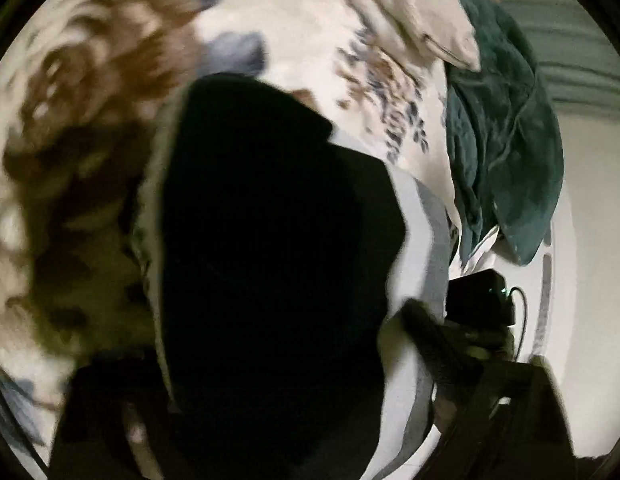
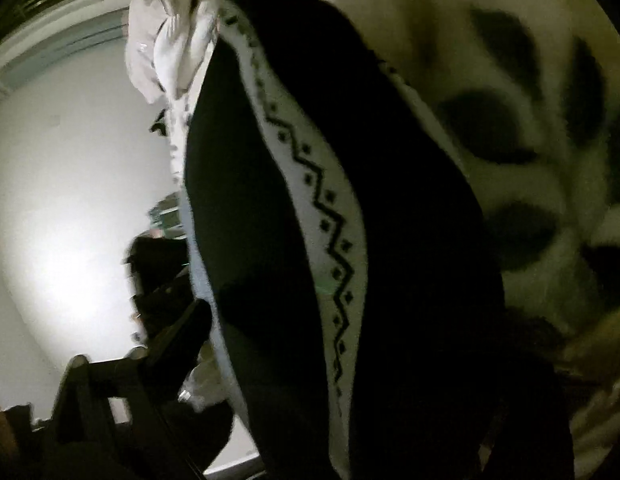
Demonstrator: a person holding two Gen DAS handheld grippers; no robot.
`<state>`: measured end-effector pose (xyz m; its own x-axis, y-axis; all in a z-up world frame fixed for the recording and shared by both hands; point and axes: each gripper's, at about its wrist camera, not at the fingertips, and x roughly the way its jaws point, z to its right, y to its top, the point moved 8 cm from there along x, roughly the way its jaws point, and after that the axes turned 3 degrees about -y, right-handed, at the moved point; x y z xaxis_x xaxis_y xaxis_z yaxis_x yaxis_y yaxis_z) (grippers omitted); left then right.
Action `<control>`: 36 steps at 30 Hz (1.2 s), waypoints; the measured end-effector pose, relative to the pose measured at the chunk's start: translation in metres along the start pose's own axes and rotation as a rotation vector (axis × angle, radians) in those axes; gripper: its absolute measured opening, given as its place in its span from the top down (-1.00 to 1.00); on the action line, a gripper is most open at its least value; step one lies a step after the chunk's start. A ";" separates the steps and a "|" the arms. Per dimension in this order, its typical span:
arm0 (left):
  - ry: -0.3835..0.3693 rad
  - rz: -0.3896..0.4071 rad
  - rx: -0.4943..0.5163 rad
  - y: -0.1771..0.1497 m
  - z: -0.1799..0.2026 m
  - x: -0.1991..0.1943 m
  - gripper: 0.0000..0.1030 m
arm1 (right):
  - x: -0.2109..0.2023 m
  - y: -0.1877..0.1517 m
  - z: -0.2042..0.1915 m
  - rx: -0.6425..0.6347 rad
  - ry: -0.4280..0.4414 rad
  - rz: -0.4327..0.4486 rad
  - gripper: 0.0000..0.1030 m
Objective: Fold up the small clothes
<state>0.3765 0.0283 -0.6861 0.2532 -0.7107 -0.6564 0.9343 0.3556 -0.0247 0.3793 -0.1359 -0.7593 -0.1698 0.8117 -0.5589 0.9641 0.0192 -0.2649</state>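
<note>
- Black garment (image 1: 269, 240) with a white zigzag band (image 2: 326, 216) fills both views, draped right in front of both tongs over a floral bedsheet (image 1: 89, 120).
- Left tongs (image 1: 269, 420): cloth sits between the fingers, but it's too dark and blurry to tell if they pinch it.
- Right tongs (image 2: 310, 420): same story, can't tell.
- Teal cloth (image 1: 506, 128) lies beyond the left tongs.
- Looks like mid-fold, probably carrying an edge over.
- Next: get a firm pinch on matching corners, then lay flat.
</note>
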 end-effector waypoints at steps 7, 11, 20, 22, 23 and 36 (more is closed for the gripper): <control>-0.003 0.001 0.017 0.022 0.019 -0.034 0.38 | -0.019 -0.016 -0.031 0.030 -0.074 0.120 0.36; -0.021 -0.002 0.064 0.061 0.045 -0.065 0.38 | -0.036 -0.013 -0.074 0.031 -0.062 0.194 0.38; -0.009 0.033 0.223 0.215 0.126 -0.109 0.38 | -0.083 0.089 -0.202 -0.007 -0.021 0.402 0.38; 0.000 0.054 0.245 0.261 0.140 -0.113 0.38 | -0.090 0.131 -0.231 -0.024 -0.016 0.447 0.38; 0.007 0.060 0.254 0.280 0.143 -0.112 0.38 | -0.092 0.147 -0.240 -0.026 -0.009 0.460 0.38; 0.123 -0.007 0.191 0.412 0.102 -0.071 0.30 | -0.045 0.321 -0.265 0.033 -0.083 0.475 0.35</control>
<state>0.7688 0.1636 -0.5732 0.2254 -0.6293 -0.7438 0.9693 0.2217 0.1061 0.7501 -0.0117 -0.6110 0.2709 0.6767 -0.6846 0.9321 -0.3620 0.0110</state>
